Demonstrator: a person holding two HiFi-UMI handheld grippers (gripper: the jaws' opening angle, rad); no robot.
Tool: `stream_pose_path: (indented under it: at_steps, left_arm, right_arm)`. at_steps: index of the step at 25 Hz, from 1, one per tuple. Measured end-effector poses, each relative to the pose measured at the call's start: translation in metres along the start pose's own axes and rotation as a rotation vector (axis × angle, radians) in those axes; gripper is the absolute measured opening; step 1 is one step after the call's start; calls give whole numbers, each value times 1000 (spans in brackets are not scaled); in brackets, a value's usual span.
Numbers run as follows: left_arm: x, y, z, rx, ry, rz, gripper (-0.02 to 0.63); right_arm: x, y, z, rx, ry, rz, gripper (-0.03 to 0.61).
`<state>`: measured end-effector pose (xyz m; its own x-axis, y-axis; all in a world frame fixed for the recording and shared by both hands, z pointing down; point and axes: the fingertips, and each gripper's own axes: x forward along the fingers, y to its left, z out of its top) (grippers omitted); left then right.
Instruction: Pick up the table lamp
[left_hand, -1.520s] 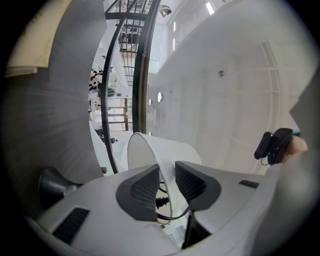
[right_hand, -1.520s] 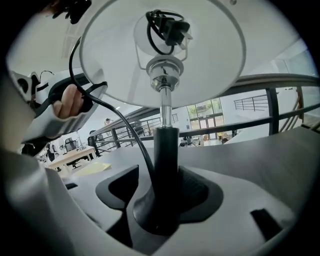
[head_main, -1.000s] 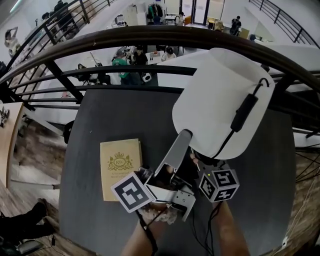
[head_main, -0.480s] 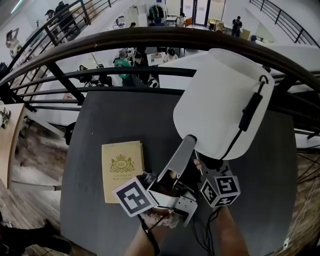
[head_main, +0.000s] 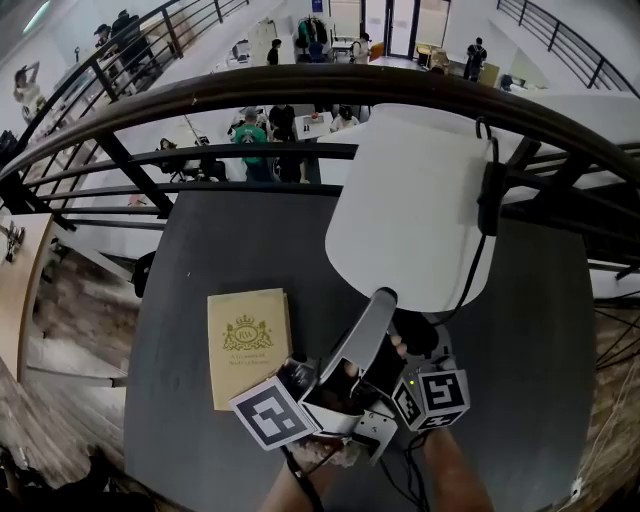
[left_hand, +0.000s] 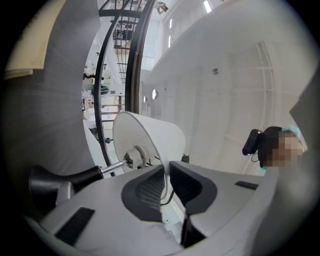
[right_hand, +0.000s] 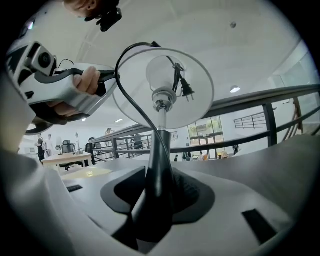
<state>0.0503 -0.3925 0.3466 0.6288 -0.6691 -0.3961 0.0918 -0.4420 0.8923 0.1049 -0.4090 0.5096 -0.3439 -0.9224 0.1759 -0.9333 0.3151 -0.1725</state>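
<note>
Table lamp (head_main: 410, 210), stem (right_hand: 159, 150) between closing jaws of the right gripper (right_hand: 161, 182)

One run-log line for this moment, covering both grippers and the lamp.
right gripper: closing around lamp stem | left gripper: closing, lamp cord in narrow gap | book: flat on table

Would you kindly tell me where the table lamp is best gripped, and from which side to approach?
Take the table lamp by its slim black stem, below the shade, coming in level from the person's side of the table. The shade is wide and flared, and the railing stands close behind it. The right gripper has the stem between its fingers, which are closing.
</note>
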Motion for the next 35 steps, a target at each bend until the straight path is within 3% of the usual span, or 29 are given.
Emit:
stream_pose_path:
  at_steps: [20,35]
  left_arm:
    - [-5,-66,5,81,7,-81,60]
    - [-11,-133,-17,100,16,-143,60]
  right_arm:
    - [-20,26,63,-47,-106,-7,181]
    - [-63,37,111,-75,-161,-20,178]
